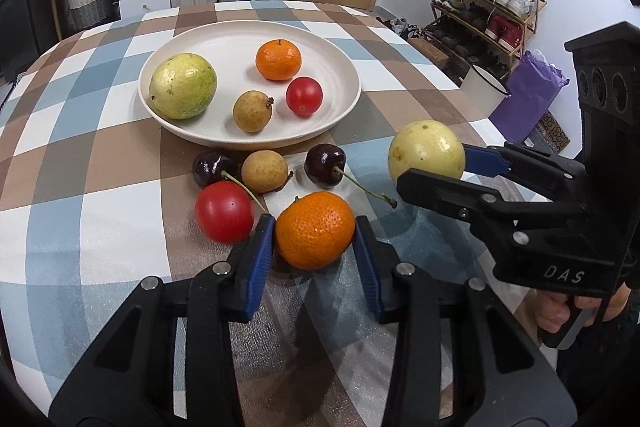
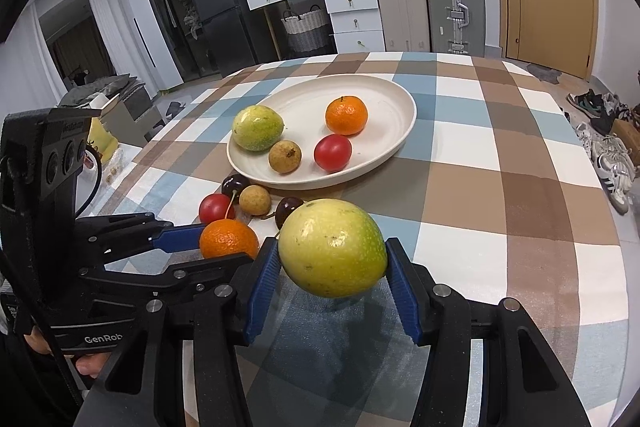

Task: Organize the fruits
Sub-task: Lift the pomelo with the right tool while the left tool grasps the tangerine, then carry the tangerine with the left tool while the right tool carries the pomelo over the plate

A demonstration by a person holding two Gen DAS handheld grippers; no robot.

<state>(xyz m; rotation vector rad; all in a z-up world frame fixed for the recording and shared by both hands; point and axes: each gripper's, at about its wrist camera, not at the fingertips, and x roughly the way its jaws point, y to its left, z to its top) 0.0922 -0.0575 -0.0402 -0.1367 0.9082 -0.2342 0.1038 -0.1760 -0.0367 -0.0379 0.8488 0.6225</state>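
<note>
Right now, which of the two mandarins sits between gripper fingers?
The mandarin on the tablecloth, between the left gripper fingers; the other mandarin lies on the plate.

Fruit cluster point(image 1: 264, 183) blocking plate point(image 1: 344, 67) front

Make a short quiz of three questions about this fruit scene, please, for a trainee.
1. True or false: the right gripper is shut on a yellow-green guava.
2. How many fruits lie in the white plate?
3. Which fruit sits between the left gripper fingers? A) cherry B) mandarin orange C) cherry tomato

Key: 1 true; 2 four; 3 B
</note>
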